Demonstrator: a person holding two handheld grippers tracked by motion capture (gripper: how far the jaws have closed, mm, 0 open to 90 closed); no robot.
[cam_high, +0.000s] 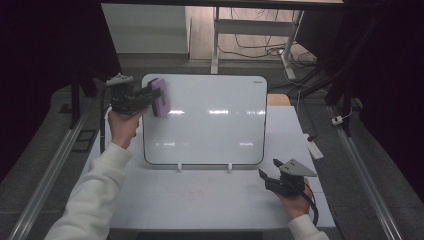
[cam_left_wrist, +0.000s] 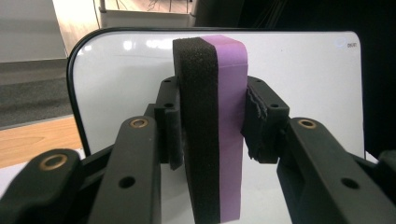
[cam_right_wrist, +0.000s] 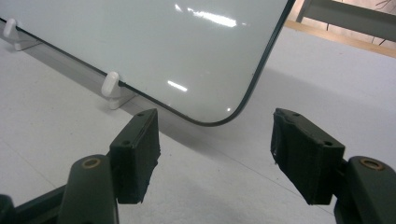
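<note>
Two layers, black foam and purple, make the rounded eraser (cam_left_wrist: 212, 126) my left gripper (cam_high: 131, 98) clamps at the glossy whiteboard's (cam_high: 210, 125) upper left corner; my right gripper (cam_high: 280, 180) rests jaws apart, empty, at the desk's (cam_high: 200, 200) near right corner.

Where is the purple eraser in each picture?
High view: the purple eraser is at the upper left, at the whiteboard's top left corner, clamped by the left gripper.
Left gripper view: eraser in the centre, upright between the jaws.
Right gripper view: not in it.
Shared landmark: the whiteboard.
</note>
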